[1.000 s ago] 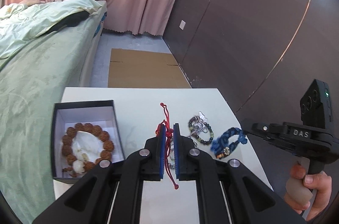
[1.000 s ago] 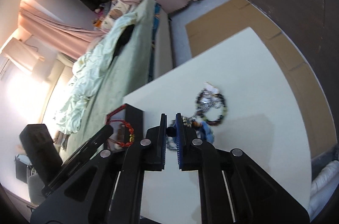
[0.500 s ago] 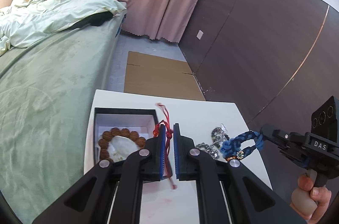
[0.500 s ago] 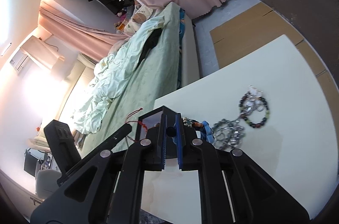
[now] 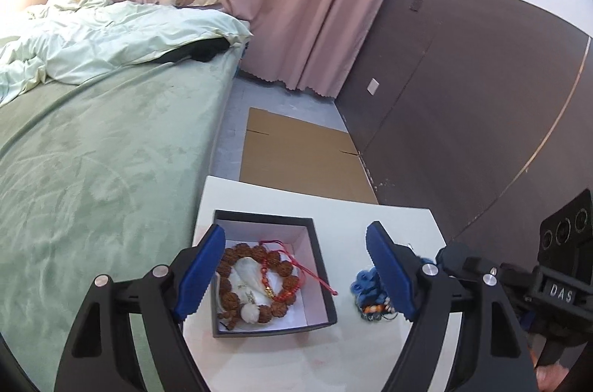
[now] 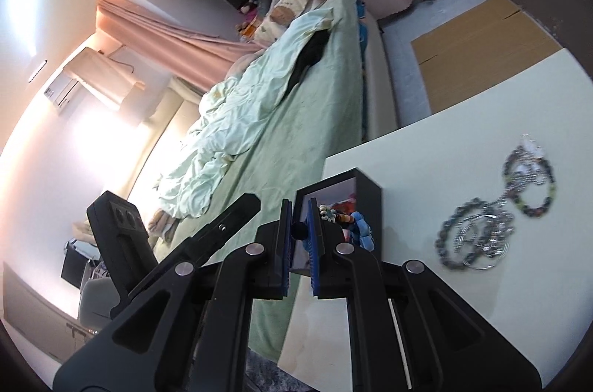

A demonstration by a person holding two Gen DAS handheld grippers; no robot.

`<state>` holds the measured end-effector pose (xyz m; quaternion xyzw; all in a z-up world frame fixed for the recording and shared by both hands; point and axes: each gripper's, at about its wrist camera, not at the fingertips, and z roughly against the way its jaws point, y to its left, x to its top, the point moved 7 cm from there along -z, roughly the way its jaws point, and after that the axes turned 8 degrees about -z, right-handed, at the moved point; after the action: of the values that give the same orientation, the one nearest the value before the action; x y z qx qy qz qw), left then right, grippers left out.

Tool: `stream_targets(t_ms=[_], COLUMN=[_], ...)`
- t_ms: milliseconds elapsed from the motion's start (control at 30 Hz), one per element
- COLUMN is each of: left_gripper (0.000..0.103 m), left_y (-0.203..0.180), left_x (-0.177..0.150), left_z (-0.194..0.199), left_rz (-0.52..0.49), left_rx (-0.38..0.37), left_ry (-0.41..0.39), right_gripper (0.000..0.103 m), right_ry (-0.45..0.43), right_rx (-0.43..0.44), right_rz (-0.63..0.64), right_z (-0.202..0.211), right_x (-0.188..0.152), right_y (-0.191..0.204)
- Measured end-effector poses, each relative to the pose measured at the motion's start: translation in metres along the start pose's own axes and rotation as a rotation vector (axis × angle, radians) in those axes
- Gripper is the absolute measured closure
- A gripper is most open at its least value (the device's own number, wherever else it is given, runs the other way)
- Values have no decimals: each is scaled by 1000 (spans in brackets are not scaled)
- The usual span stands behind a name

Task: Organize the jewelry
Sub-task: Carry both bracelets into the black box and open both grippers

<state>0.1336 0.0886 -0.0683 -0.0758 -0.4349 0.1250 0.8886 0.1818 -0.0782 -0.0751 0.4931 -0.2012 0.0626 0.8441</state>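
Observation:
A black box (image 5: 321, 275) with a white lining stands on the white table (image 5: 281, 206). Inside lie a brown bead bracelet (image 5: 237, 280) and a red cord bracelet (image 5: 285, 275), its tail draped over the box's right wall. My left gripper (image 5: 296, 271) is open wide above the box and holds nothing. My right gripper (image 6: 298, 230) is shut on a blue braided bracelet (image 6: 361, 230), which hangs beside the box (image 6: 367, 195). The blue bracelet also shows in the left wrist view (image 5: 365, 288), right of the box.
Dark bead bracelets (image 6: 530, 184) and a silver chain (image 6: 478, 236) lie on the table at the right. A green bed (image 5: 92, 169) borders the table's left side. Cardboard (image 5: 296, 154) lies on the floor beyond. A dark wall panel (image 5: 463, 95) stands at the right.
My left gripper carried the red cord bracelet over the box, opened and dropped it inside. My right gripper lifted the blue bracelet off the table and brought it towards the box.

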Motion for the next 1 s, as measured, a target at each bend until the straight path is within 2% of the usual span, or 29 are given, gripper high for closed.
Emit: stream_targets(t_ms=[400, 600, 733, 800, 833, 967, 1000], left_gripper=[27, 27, 27, 27, 27, 28, 28], left_y=[28, 31, 32, 30, 30, 30, 30], left_x=[8, 9, 9, 8, 8, 8, 8], left_z=[12, 13, 11, 11, 11, 11, 11], left_rz=[81, 92, 90, 85, 82, 80, 80], left_rx=[13, 14, 11, 10, 9, 13, 15], left_ry=[-21, -21, -18, -17, -16, -16, -16], right_gripper=[94, 93, 92, 79, 61, 45, 43], right_ry=[35, 9, 33, 71, 87, 68, 61], right_rx=[44, -23, -43, -33, -43, -58, -61], right_rz=[36, 32, 75, 74, 58, 38, 37], right_z=[-41, -53, -61, -68, -71, -69, -66], right_x=[-10, -4, -6, -11, -12, -10, -9], right_y=[26, 17, 23, 24, 21, 13, 12])
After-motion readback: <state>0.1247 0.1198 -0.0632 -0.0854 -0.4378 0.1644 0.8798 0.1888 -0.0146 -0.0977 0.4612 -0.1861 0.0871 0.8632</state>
